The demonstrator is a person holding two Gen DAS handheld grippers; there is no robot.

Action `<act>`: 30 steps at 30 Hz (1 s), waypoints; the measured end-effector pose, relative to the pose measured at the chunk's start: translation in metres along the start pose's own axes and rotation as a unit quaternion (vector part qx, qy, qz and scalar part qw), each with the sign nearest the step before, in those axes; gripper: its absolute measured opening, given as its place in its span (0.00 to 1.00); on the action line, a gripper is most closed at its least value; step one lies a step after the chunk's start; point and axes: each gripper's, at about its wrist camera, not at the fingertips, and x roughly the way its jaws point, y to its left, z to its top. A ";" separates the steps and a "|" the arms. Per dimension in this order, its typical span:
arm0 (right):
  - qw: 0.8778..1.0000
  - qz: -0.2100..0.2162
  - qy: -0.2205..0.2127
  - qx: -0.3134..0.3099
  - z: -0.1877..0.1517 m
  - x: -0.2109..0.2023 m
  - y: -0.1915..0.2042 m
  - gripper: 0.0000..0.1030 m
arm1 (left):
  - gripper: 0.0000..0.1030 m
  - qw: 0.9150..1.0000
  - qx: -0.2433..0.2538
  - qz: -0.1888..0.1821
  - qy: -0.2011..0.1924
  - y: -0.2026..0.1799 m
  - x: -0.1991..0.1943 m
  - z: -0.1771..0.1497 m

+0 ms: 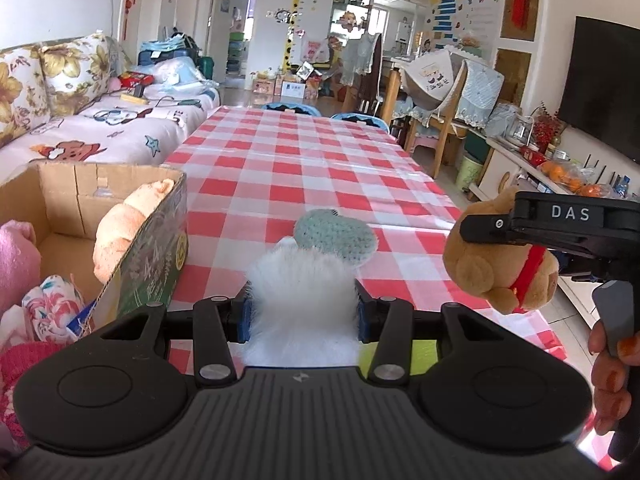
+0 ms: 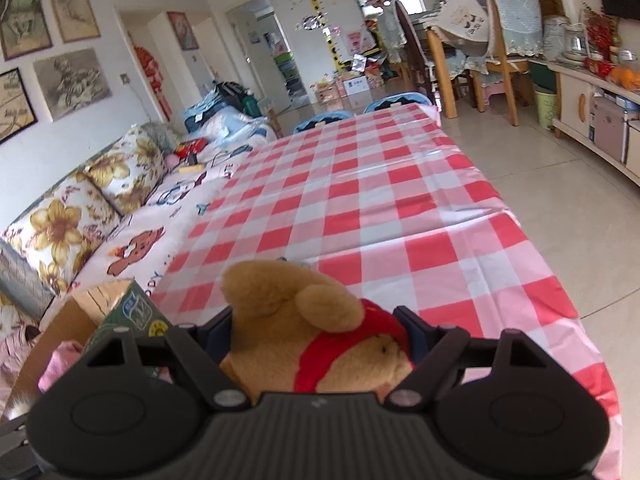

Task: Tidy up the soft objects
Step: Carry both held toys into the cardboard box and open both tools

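From the left wrist, the left gripper [image 1: 302, 312] squeezes a fluffy white toy [image 1: 300, 300] just right of the cardboard box [image 1: 160, 240], while the right wrist shows the right gripper [image 2: 320, 332] clamping a soft, light brown bear [image 2: 304, 320] by its yielding middle, right of that box [image 2: 132, 312].

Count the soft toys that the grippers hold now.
2: a white fluffy toy in the left gripper, a brown bear in the right gripper.
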 end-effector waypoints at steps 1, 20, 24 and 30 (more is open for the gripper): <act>1.000 -0.001 -0.004 0.003 0.000 -0.003 -0.001 0.79 | 0.54 1.000 0.002 -0.001 -0.002 0.000 -0.001 0.000; 0.997 0.051 -0.055 0.034 0.006 -0.037 0.024 0.79 | 0.54 0.998 -0.012 -0.040 -0.043 0.013 -0.021 0.016; 0.996 0.065 -0.061 0.024 0.008 -0.039 0.036 0.79 | 0.54 0.998 -0.017 -0.043 -0.052 0.018 -0.027 0.019; 0.994 0.088 -0.070 0.009 0.013 -0.041 0.058 0.79 | 0.54 0.997 -0.031 -0.044 -0.059 0.029 -0.033 0.020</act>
